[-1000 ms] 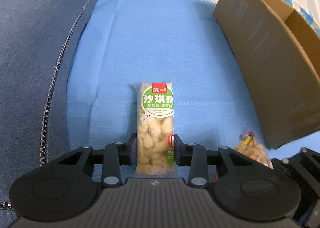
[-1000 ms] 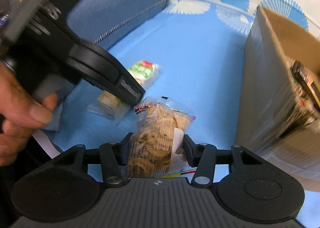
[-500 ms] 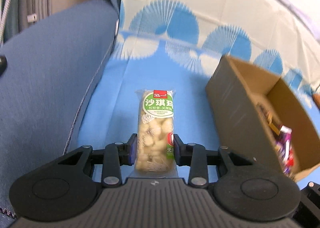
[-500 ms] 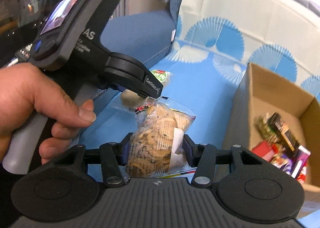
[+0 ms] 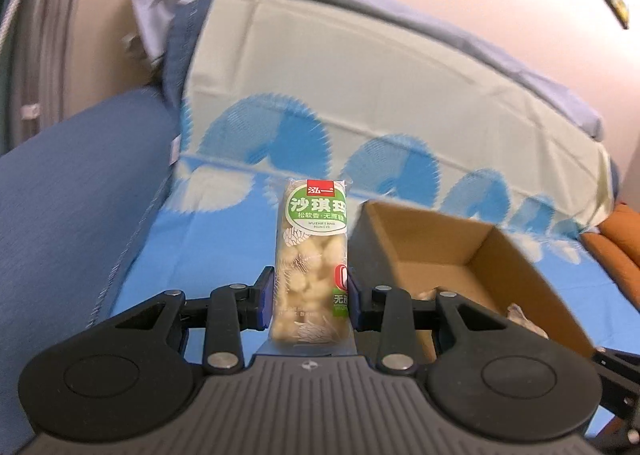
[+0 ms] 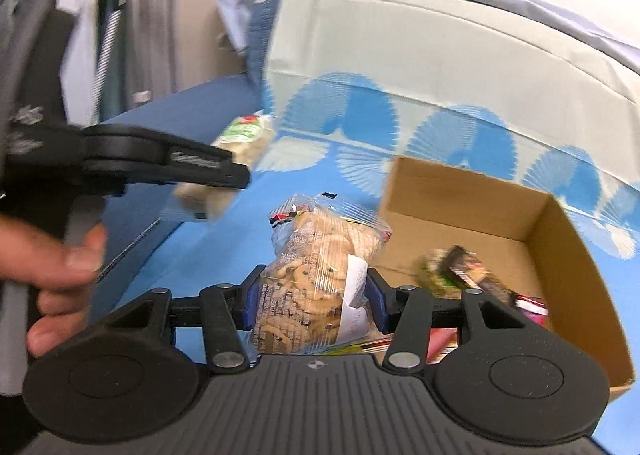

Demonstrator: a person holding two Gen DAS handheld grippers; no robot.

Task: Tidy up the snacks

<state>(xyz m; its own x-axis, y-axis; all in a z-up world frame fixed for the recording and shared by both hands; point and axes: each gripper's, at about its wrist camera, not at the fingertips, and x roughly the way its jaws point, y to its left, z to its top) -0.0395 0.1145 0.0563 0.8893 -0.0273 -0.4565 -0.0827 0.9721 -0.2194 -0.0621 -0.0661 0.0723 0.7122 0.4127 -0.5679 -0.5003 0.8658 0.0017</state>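
Note:
My left gripper [image 5: 310, 297] is shut on a long green-labelled sachima snack pack [image 5: 312, 255], held up in the air left of the open cardboard box [image 5: 472, 255]. My right gripper [image 6: 312, 301] is shut on a clear bag of cookies [image 6: 320, 275], held up beside the box's [image 6: 556, 255] left wall. The box holds several wrapped snacks [image 6: 464, 267]. The left gripper and its snack pack [image 6: 236, 147] show at the left of the right wrist view.
The box stands on a blue sofa cover with fan patterns [image 5: 224, 247]. A dark blue armrest [image 5: 72, 191] runs along the left. The padded sofa back [image 5: 360, 95] rises behind. An orange cushion [image 5: 616, 247] lies at the far right.
Both grippers have lifted their snacks off the sofa seat and tilted up. The box's inside and the sofa back have come into view.

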